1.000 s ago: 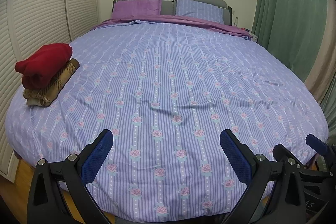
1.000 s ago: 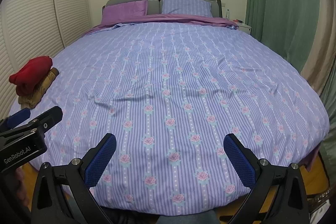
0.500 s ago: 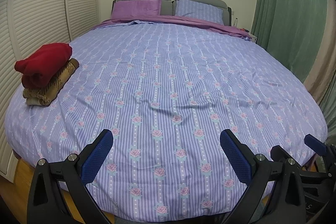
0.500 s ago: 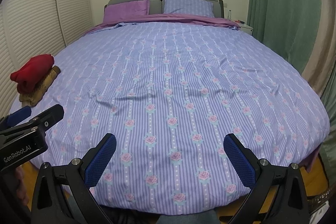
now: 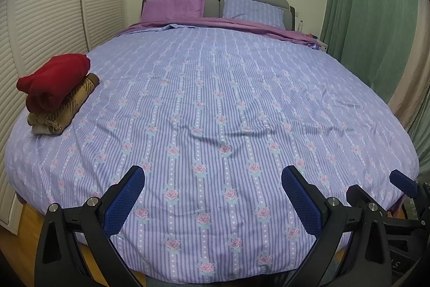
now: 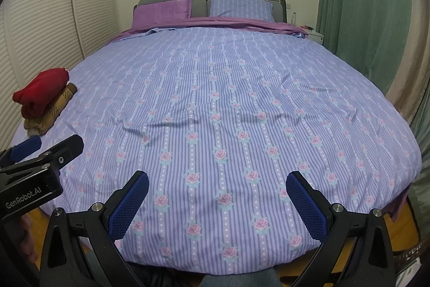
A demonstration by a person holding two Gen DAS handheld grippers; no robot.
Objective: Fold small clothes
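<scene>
A folded red garment point(image 5: 55, 80) lies on top of a folded brown patterned garment point(image 5: 67, 108) at the bed's left edge; the stack also shows in the right wrist view point(image 6: 43, 94). My left gripper point(image 5: 212, 198) is open and empty above the foot of the bed. My right gripper point(image 6: 215, 202) is open and empty beside it. The right gripper shows at the right edge of the left wrist view point(image 5: 381, 192), and the left gripper at the left edge of the right wrist view point(image 6: 40, 155). No loose garment shows on the bed.
The bed carries a blue striped floral cover point(image 5: 228, 98) with two pillows point(image 5: 172, 8) at a grey headboard. Louvred white doors point(image 5: 40, 18) stand left, green curtains point(image 5: 376, 18) right. A small nightstand point(image 6: 314, 35) stands far right.
Both grippers have shifted very slightly; the view of the bed is almost the same. Both stay open and empty.
</scene>
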